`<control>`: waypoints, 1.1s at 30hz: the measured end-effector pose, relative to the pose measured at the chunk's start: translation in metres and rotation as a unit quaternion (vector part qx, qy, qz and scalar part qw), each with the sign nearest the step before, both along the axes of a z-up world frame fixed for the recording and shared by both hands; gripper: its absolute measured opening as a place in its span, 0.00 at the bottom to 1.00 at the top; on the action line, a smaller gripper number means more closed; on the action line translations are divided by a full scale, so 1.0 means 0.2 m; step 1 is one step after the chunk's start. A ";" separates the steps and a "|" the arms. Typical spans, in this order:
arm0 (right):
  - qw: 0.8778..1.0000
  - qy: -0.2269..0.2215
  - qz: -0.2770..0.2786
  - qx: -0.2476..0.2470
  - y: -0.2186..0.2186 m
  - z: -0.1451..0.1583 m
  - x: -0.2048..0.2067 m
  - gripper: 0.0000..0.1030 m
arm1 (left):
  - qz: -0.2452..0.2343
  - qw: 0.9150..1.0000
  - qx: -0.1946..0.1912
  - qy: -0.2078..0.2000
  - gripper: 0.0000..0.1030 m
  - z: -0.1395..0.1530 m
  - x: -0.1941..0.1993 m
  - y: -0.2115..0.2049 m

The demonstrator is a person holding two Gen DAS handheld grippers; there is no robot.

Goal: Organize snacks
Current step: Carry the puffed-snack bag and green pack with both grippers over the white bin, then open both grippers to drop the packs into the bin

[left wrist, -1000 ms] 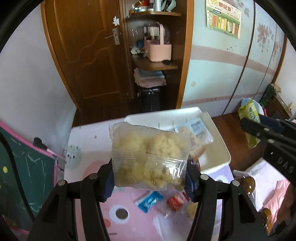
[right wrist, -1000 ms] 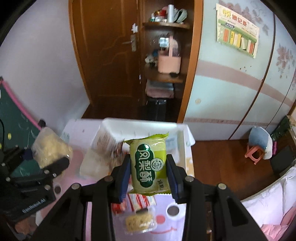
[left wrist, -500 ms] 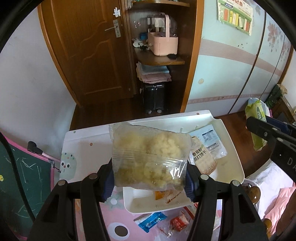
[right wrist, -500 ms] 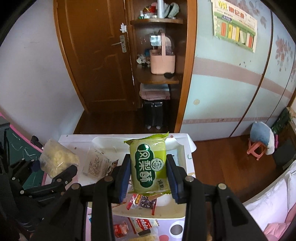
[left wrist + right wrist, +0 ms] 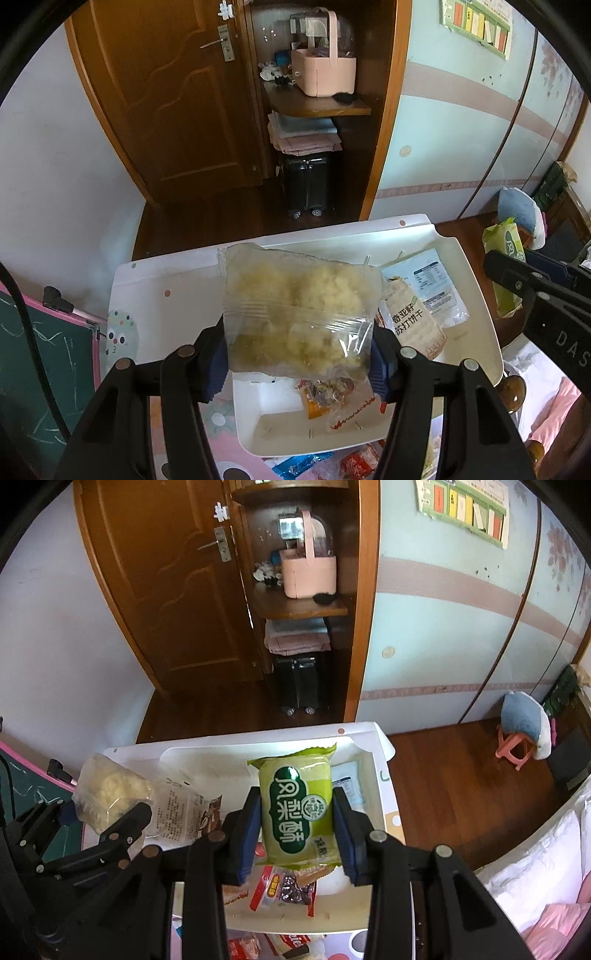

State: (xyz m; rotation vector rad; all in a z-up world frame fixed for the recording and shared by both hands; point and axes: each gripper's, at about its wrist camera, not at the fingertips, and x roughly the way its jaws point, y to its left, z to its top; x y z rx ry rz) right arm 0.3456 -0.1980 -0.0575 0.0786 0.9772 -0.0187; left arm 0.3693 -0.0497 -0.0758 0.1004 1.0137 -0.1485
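The left gripper (image 5: 299, 354) was clamped on a clear bag of yellow puffed snack (image 5: 295, 310), held above the near-left part of the white tray (image 5: 476, 295). The right gripper (image 5: 295, 830) was clamped on a green pastry packet (image 5: 297, 805), held above the tray's middle. Both packs hung clear of the tray floor.

The tray sat on the counter (image 5: 155, 288) and already carried a cracker packet (image 5: 410, 325) at 2 o'clock of the clear bag, a pale blue-and-white sachet (image 5: 436, 284) beyond it, and an orange wrapped snack (image 5: 325, 398) at 6 o'clock. More loose wrappers (image 5: 243, 947) lay on the counter at the tray's near edge.

The step in hand appeared to be the carry-and-place stage, with both packs over the tray but not yet released. The next move would probably call for lowering each pack toward a bare part of the tray floor, then parting the jaws. The bag, being soft and light, might cling to a pad on release.
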 end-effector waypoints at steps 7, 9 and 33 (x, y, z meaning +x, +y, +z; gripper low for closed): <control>1.000 0.011 -0.004 -0.001 0.00 -0.05 0.06 0.36 | 0.001 1.000 0.006 0.010 0.58 -0.06 0.05 0.00; 1.000 0.013 -0.005 0.000 0.00 -0.06 0.07 0.36 | 0.002 1.000 0.008 0.012 0.58 -0.07 0.06 0.00; 0.999 0.020 -0.006 0.043 0.02 -0.09 0.08 0.51 | -0.004 1.000 0.003 0.028 0.92 -0.13 0.01 0.05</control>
